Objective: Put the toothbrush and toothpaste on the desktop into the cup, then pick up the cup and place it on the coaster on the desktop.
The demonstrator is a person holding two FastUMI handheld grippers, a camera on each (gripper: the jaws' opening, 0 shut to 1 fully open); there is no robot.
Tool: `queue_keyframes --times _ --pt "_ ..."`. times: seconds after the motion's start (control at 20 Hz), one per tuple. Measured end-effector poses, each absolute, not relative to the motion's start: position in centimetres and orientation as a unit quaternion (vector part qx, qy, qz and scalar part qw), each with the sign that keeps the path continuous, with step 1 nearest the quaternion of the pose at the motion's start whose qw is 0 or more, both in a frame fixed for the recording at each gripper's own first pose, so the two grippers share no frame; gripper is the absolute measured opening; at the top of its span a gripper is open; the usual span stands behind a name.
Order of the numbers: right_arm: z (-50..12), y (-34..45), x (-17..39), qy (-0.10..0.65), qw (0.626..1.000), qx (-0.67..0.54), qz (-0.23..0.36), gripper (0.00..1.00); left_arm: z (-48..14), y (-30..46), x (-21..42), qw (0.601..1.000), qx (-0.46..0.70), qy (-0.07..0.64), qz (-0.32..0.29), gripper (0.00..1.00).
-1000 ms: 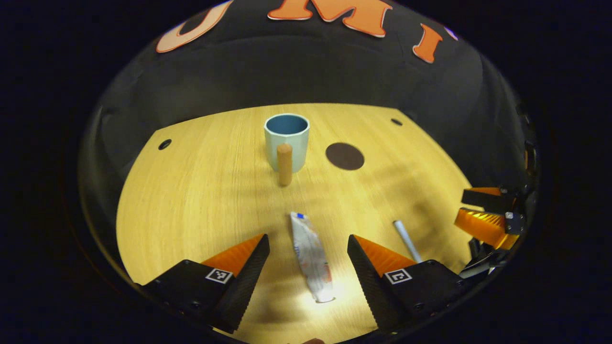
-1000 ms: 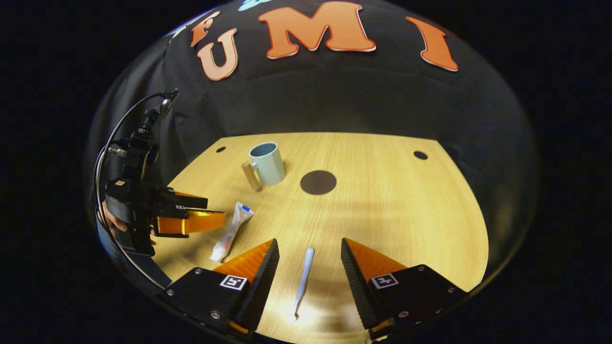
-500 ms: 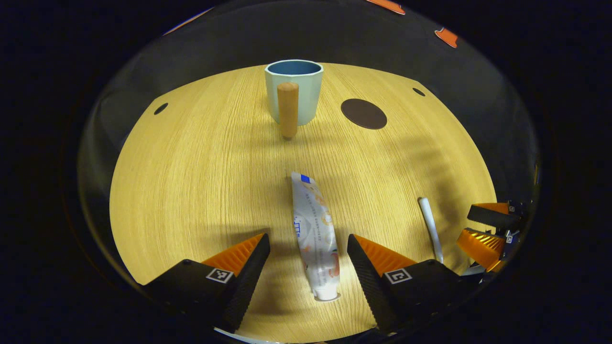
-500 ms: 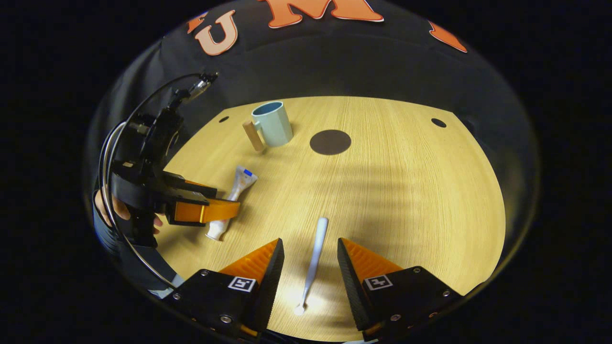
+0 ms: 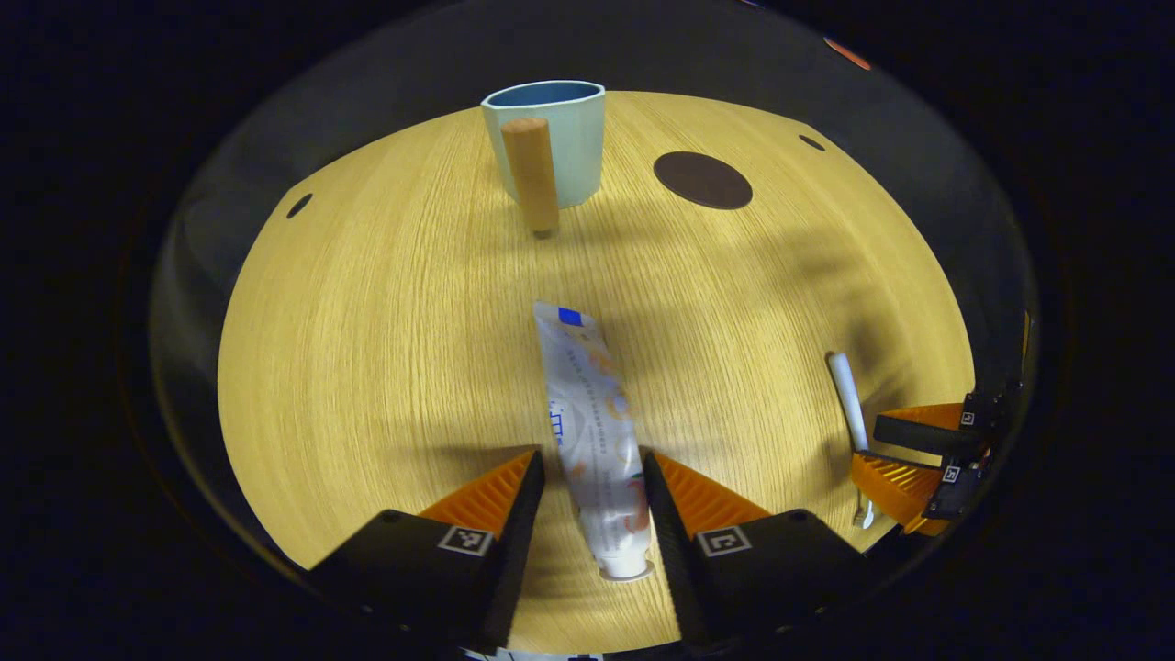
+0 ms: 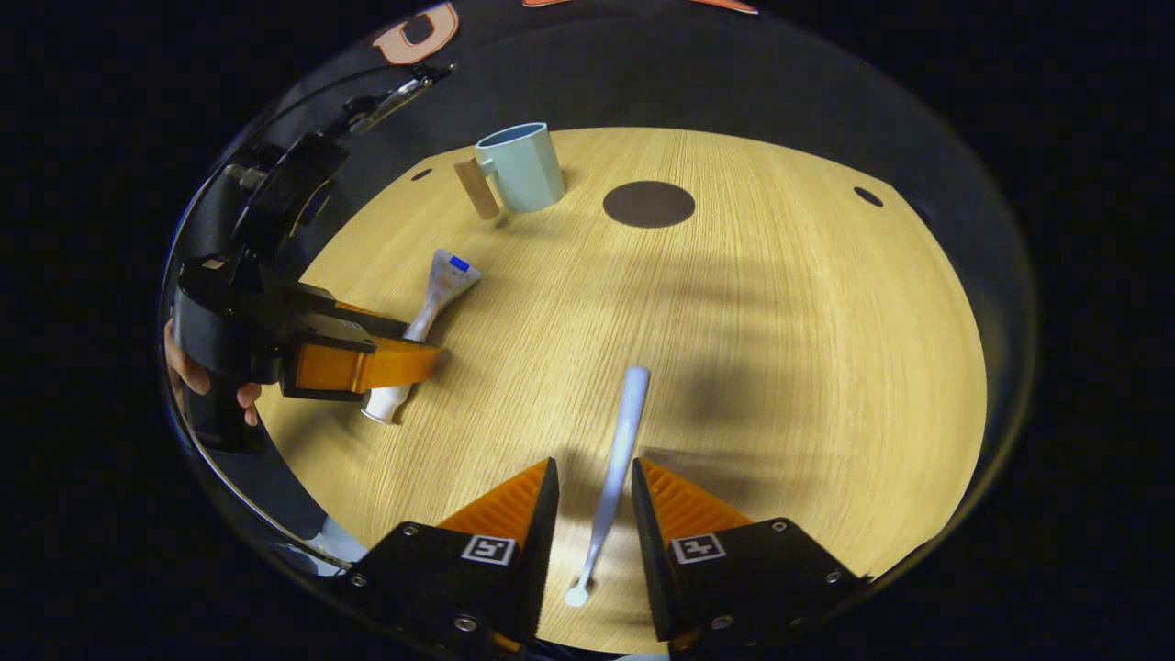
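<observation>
In the left gripper view, the left gripper [image 5: 589,464] sits low over the wooden desktop [image 5: 367,349] with its two fingers drawn narrow around the toothpaste [image 5: 595,431]; the tube lies flat between them, cap end nearest the camera, and the fingers look to be touching its sides, though whether they press on it cannot be told. Straight ahead of those fingers, well apart from them, stands the pale blue cup [image 5: 551,138], upright, its wooden handle [image 5: 532,179] turned toward the gripper. The dark round coaster [image 5: 702,180] lies just to the right of the cup, apart from it. In the right gripper view, the right gripper [image 6: 587,482] is likewise low, its fingers narrowed on either side of the toothbrush [image 6: 620,459], which lies on the desktop pointing forward out of the gap; contact cannot be made out. Ahead and to the left of that gripper stand the cup and coaster, and at far left a hand [image 6: 197,376] grips the other gripper's handle.
</observation>
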State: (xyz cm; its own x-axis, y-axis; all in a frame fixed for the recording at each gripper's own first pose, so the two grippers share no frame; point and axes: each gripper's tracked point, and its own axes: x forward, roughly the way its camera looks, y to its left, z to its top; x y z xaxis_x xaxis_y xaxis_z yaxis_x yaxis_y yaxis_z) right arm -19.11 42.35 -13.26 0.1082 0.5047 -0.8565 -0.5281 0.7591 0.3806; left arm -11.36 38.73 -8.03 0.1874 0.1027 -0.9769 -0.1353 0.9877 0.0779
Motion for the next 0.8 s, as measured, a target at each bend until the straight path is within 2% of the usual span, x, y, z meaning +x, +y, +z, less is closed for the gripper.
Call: queue_keyframes --times 0.05,0.1,0.15,0.2,0.3,0.35,0.4,0.45,0.5,0.55,0.65,0.8 --pt "-13.9 42.3 -19.3 0.579 0.740 -0.013 0.342 0.43 -8.1 38.0 -11.4 0.768 -0.011 0.635 0.082 0.63" --pt "-13.7 42.5 -18.3 0.569 0.748 -0.010 0.342 0.36 -8.2 37.5 -10.9 0.769 -0.008 0.635 0.077 0.51" --pt "-13.9 42.0 -18.6 0.574 0.745 -0.016 0.339 0.32 -8.2 37.1 -10.4 0.768 -0.007 0.636 0.075 0.53" --pt "-13.5 42.0 -18.1 0.567 0.749 -0.010 0.341 0.20 -8.1 36.7 -9.8 0.770 -0.005 0.634 0.071 0.44" --pt "-13.8 42.3 -17.9 0.575 0.745 0.011 0.338 0.10 -8.1 36.0 -8.3 0.773 -0.003 0.631 0.066 0.36" --pt "-13.8 42.2 -17.6 0.574 0.746 0.020 0.338 0.09 -8.1 35.8 -7.2 0.777 -0.004 0.627 0.066 0.36" --pt "-13.7 42.0 -17.4 0.572 0.747 0.027 0.337 0.06 -8.1 35.2 -6.1 0.779 -0.010 0.623 0.065 0.22" --pt "-13.7 42.1 -17.4 0.569 0.749 0.034 0.337 0.05 -8.1 34.8 -4.8 0.782 -0.014 0.620 0.058 0.22" --pt "-13.6 42.0 -17.4 0.567 0.750 0.038 0.339 0.04 -8.2 34.3 -3.7 0.785 -0.022 0.617 0.057 0.17" --pt "-13.6 42.2 -17.4 0.564 0.752 0.043 0.340 0.04 -8.4 35.4 -6.6 0.789 -0.024 0.612 0.051 0.16" --pt "-13.1 41.8 -16.6 0.550 0.764 0.060 0.332 0.04 -6.8 34.9 -3.5 0.797 -0.032 0.601 0.041 0.13" --pt "-11.6 41.0 -15.5 0.524 0.781 0.075 0.331 0.04 -6.3 35.3 -3.4 0.810 -0.030 0.584 0.051 0.13"
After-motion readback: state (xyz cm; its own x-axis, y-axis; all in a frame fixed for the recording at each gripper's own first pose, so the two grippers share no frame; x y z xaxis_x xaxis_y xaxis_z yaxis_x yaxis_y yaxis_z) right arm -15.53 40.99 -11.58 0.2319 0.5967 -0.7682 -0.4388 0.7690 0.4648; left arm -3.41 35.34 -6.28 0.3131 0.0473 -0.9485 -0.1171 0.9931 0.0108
